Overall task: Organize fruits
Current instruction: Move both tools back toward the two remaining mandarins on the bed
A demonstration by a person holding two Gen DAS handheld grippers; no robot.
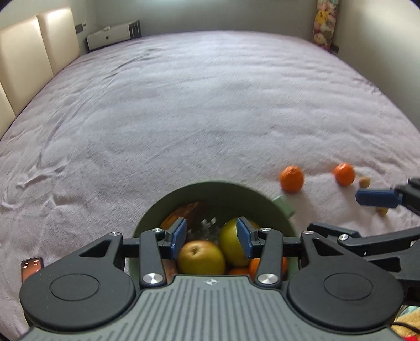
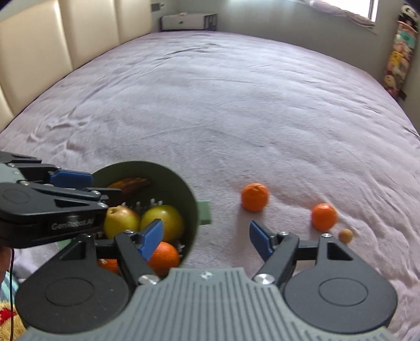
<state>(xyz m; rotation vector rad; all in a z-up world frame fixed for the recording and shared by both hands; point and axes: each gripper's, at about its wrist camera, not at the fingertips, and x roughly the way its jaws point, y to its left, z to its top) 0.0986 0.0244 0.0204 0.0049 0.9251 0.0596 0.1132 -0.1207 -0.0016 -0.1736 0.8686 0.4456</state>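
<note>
A green bowl (image 1: 218, 191) (image 2: 157, 168) sits on the lilac bed cover and holds two yellow-green apples (image 1: 200, 258) (image 2: 162, 217), some oranges (image 2: 164, 258) and a brown banana (image 2: 131, 183). My left gripper (image 1: 211, 236) hovers over the bowl, open, with nothing pressed between its pads; its blue finger (image 2: 71, 178) shows from the side in the right wrist view. My right gripper (image 2: 206, 238) stands open and empty just right of the bowl. Two oranges (image 2: 255, 200) (image 2: 324, 216) and a small brown fruit (image 2: 345, 235) lie on the cover beyond it.
A phone (image 1: 32, 267) lies on the cover at the near left. Cream headboard panels (image 1: 31, 52) run along the left side. A white cabinet (image 1: 110, 38) stands past the far edge, and plush toys (image 1: 324, 23) hang at the far right. Another small fruit (image 1: 382, 210) lies near the right gripper's finger (image 1: 376, 198).
</note>
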